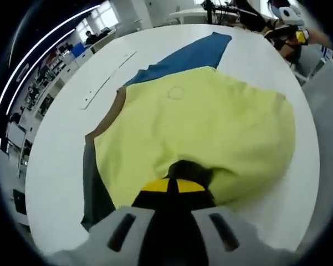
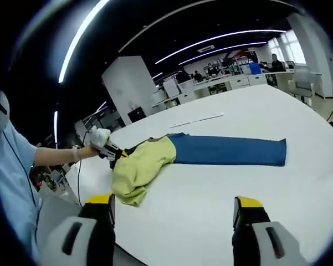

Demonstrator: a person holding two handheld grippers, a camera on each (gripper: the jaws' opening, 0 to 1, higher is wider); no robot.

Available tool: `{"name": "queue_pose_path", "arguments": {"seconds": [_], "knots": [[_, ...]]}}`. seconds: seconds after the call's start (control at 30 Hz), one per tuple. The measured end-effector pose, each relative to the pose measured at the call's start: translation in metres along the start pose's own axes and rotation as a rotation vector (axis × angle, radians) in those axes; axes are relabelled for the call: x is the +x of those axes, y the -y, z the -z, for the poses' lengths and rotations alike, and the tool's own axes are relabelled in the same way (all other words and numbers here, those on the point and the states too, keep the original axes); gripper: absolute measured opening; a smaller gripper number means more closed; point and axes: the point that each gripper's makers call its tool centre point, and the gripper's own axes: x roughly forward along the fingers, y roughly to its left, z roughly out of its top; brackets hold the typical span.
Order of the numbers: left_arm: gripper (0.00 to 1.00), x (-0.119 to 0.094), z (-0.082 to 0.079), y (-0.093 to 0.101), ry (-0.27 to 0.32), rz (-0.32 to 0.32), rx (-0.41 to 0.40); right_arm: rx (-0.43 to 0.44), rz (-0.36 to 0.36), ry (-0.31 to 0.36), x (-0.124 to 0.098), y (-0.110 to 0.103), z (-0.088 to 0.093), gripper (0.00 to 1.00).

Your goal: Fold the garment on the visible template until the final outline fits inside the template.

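One yellow garment (image 2: 137, 166) lies bunched on my white table (image 2: 210, 216), its blue half stretching flat rightward, my left claw (image 1: 174, 185) clamped on it, my right claw (image 2: 174, 213) spread apart.

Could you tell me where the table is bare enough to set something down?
The white table is bare between the right gripper and the blue cloth, and beyond it. It is crowded where the left gripper grips the yellow garment.
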Motion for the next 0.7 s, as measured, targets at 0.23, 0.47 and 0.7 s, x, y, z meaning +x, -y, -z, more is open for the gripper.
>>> {"name": "queue_pose_path", "arguments": {"seconds": [0.23,0.47,0.7], "knots": [[0.0,0.0,0.0,0.0,-0.002,-0.015,0.004,0.005,0.0,0.001,0.0,-0.001,0.002,0.88],[0.02,-0.007,-0.002,0.002,0.024,-0.027,0.019,0.006,-0.005,0.001,0.001,-0.004,0.002,0.88],[0.3,-0.03,-0.009,-0.003,0.096,-0.059,-0.023,0.003,-0.009,-0.001,0.001,-0.005,0.001,0.88]]}}
